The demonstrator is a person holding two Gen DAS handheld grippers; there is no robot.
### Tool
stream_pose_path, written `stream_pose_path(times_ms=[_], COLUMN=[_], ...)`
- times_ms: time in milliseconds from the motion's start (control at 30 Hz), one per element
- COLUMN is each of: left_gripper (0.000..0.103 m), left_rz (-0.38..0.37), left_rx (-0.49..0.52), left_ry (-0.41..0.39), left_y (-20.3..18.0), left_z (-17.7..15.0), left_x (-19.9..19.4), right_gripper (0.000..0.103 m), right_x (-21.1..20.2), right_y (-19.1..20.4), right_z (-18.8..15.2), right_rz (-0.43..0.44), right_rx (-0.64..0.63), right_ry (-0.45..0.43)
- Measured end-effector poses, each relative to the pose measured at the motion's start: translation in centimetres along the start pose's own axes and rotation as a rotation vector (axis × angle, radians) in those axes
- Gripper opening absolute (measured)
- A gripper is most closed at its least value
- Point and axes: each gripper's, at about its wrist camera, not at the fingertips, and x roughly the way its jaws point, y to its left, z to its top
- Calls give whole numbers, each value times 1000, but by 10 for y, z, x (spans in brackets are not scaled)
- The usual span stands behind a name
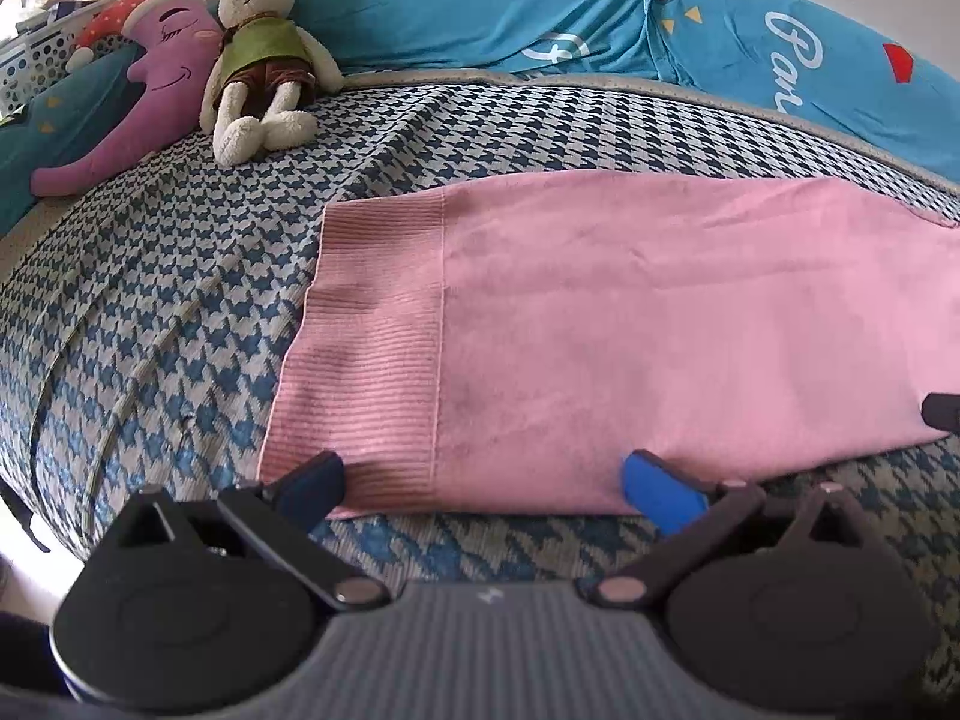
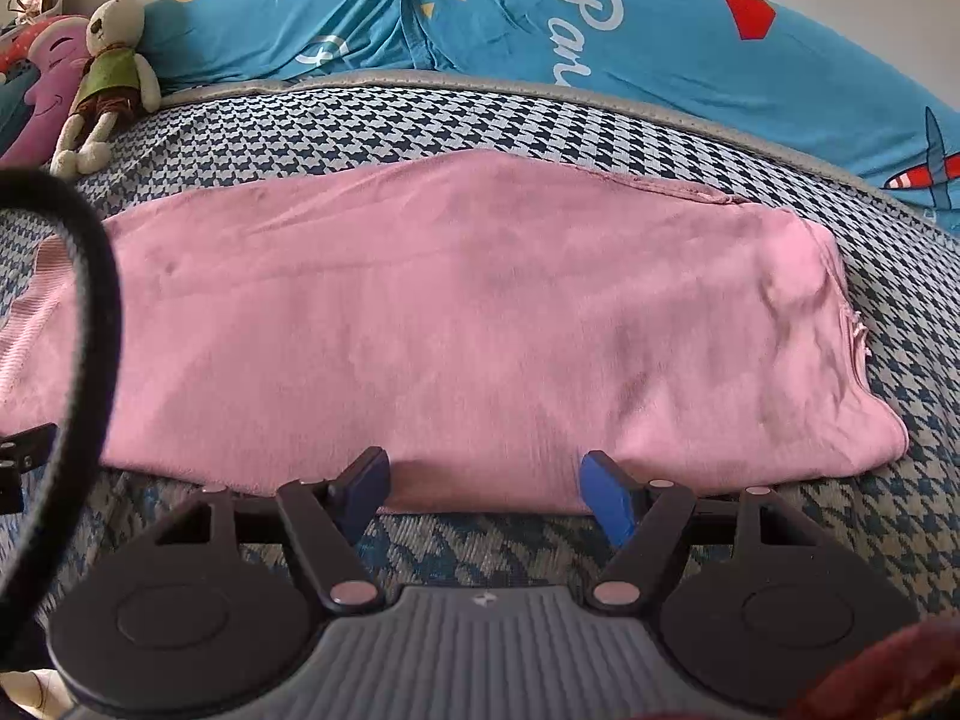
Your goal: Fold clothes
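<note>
Pink knitted garment with ribbed hem (image 1: 600,348) lies flat, folded lengthwise, on blue-white houndstooth bedspread (image 1: 180,276). Left gripper (image 1: 483,480) spread wide at 6 o'clock edge near ribbed hem. Right gripper (image 2: 483,480) spread, tips at same near edge. Cream plush rabbit in green vest (image 1: 264,54) at 11 o'clock.

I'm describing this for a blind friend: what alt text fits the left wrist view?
A long, flat pink knit garment with a ribbed hem lies on a blue-and-white houndstooth bed cover, the open left claw at its near edge. Behind sit a cream plush rabbit and a turquoise printed quilt.
</note>
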Motion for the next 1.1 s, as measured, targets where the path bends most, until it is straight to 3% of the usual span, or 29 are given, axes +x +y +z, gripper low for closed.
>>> stream_pose_path(times_ms=[467, 633, 733, 833, 1100], left_gripper=[103, 103, 103, 103, 103], left_rz=[-29, -50, -78, -104, -162], left_rx=[12, 66, 64, 56, 61], left_ry=[-6, -44, -23, 2, 39], left_y=[-1, -14, -20, -25, -37], left_z=[-13, -12, -9, -4, 11], left_x=[-13, -22, -20, -16, -10], right_gripper=[71, 70, 69, 62, 60], right_x=[-13, -24, -30, -33, -37], right_y=[2, -17, -32, -51, -102], right_z=[-9, -14, -15, -14, 1], right_rz=[4, 25, 18, 20, -17], right_rx=[14, 56, 74, 108, 202], right_ry=[-3, 3, -5, -2, -41])
